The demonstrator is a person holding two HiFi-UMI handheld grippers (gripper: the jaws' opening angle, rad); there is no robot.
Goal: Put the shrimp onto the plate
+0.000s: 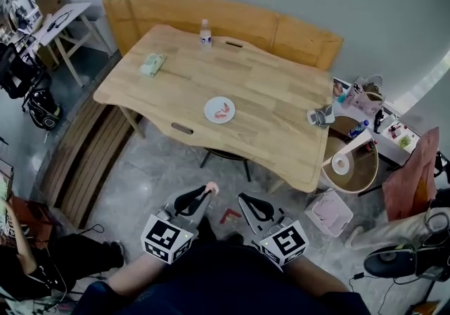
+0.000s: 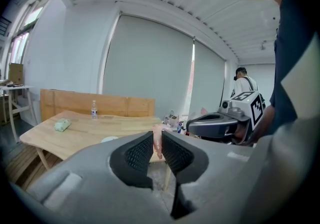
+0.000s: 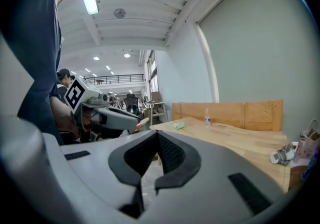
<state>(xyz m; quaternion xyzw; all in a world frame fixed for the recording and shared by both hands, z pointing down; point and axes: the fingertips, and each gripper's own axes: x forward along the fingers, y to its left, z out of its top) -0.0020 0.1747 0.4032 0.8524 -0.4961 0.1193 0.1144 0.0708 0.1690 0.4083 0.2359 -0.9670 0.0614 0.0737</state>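
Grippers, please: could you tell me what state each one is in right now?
Left gripper: closed on a shrimp.
Right gripper: closed, holding nothing.

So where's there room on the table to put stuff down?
Lots of bare table: between the plate and the green pack, between the plate and the bottle, and from the plate to the grey gadget at the right edge. The plate holds shrimp but has white room left. It's crowded on the side table beyond.

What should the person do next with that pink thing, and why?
Probably carry the left gripper forward to the plate: its jaws are shut on a shrimp, well short of the table where the plate sits.
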